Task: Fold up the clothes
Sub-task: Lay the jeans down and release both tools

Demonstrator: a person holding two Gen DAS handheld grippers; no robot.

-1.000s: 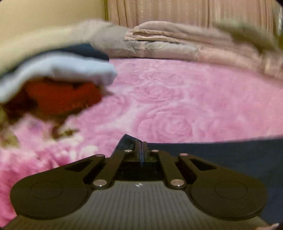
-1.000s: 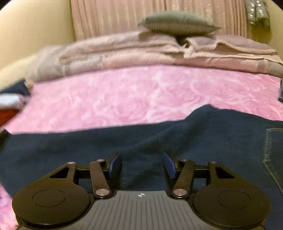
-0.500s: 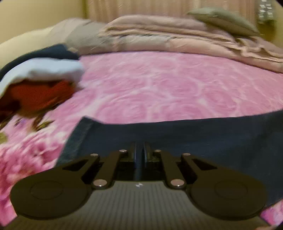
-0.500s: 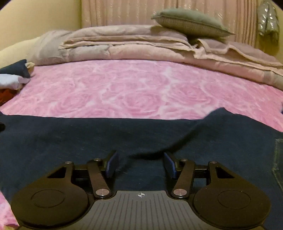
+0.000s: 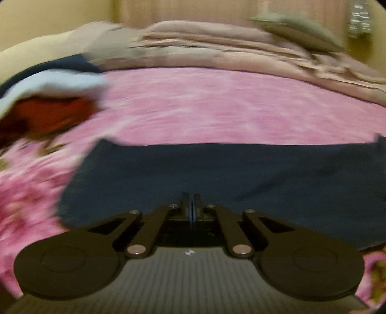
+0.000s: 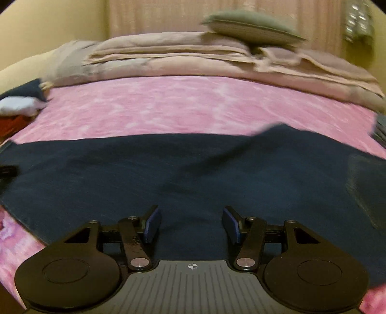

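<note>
Left gripper (image 5: 192,205) clamped shut, right gripper (image 6: 190,224) agape above dark navy denim garment (image 6: 193,174); risked lopsided, wrinkled fold.

Clothes pile (image 5: 50,101) (blurred, edge-cropped)

Bedroom, home: bed with pink rose-print blanket (image 6: 193,103), folded quilts (image 6: 168,55), grey pillow (image 6: 251,26), curtain (image 6: 156,17).

Dark navy garment (image 6: 193,169), spread flat across pink bedspread, slight ridge
</note>
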